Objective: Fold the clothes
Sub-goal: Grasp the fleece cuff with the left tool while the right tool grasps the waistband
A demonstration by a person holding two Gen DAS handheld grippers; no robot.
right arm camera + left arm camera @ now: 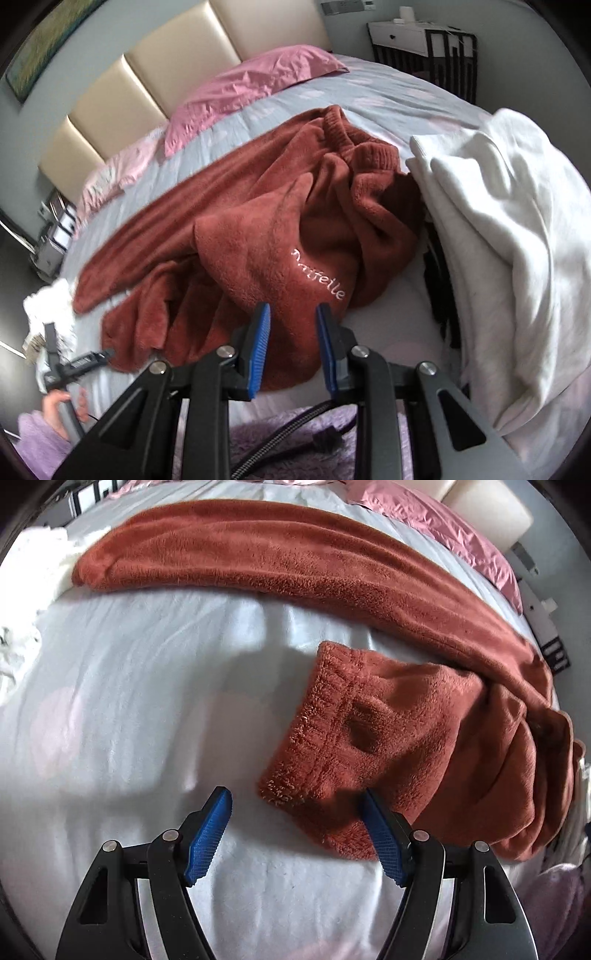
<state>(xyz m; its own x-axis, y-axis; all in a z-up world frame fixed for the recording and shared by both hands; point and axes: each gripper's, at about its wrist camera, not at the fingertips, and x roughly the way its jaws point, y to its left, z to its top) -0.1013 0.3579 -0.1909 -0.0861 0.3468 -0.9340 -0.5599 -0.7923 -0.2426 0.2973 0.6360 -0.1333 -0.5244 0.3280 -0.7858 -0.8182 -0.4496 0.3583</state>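
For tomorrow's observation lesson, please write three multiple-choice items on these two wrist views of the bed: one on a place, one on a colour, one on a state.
1. Where does the white garment lie in the right wrist view?
A. Right of the rust fleece garment
B. On the pillows
C. On the floor

2. What colour is the pillowcase by the headboard?
A. Green
B. Pink
C. Black

3. How does the left gripper stand?
A. Shut on the cuff
B. Out of view
C. Open, nothing pressed between its pads

Answers:
1 A, the white heap sits beside the fleece on its right.
2 B, the crumpled pillowcase is plainly pink.
3 C, the blue pads stand apart, with the ribbed cuff just ahead of them.
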